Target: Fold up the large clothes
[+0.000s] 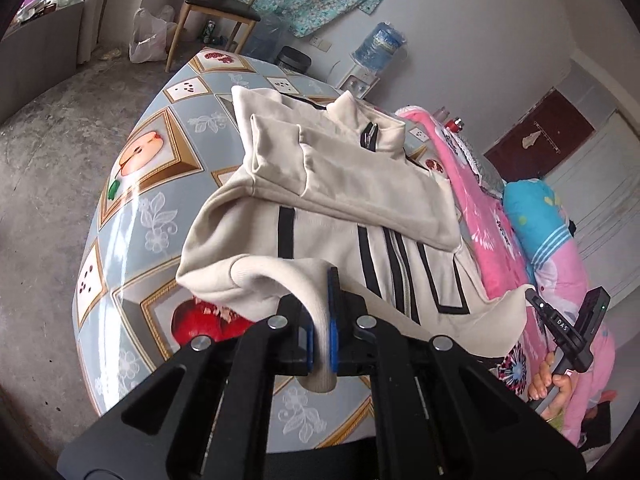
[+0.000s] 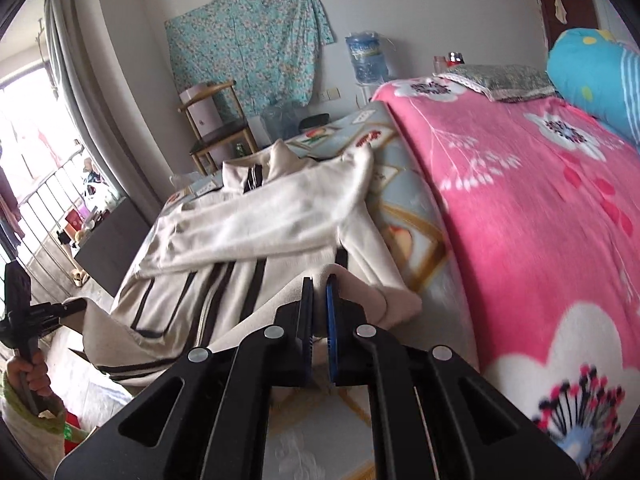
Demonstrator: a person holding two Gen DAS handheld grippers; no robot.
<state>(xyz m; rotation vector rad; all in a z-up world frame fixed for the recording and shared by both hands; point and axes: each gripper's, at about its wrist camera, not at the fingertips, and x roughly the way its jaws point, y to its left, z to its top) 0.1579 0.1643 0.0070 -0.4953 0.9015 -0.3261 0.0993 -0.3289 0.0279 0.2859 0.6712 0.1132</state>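
Both grippers are pinching the bottom edge of one cream jacket (image 1: 360, 184). In the left wrist view, the left gripper (image 1: 323, 320) has its two blue pads closed on a lifted bit of the hem. In the right wrist view, the right gripper (image 2: 319, 320) is closed on the other bottom corner, which is also raised.

One jacket is being folded, and it lies on a table (image 1: 132, 216) with a cloth that has fruit pictures on it. It is face up, with its collar at the far end and black stripes down the front. Both sleeves are already folded across the chest, one on top of the other. So the sleeve part looks done. What seems to be left is bringing the bottom up toward the collar and then laying it flat.

A bed with one pink flower blanket (image 2: 520, 208) stands just beside the table. One blue pillow (image 2: 596, 76) sits at its far end. One wooden chair (image 1: 218, 4) and one water bottle (image 1: 380, 46) stand by the wall
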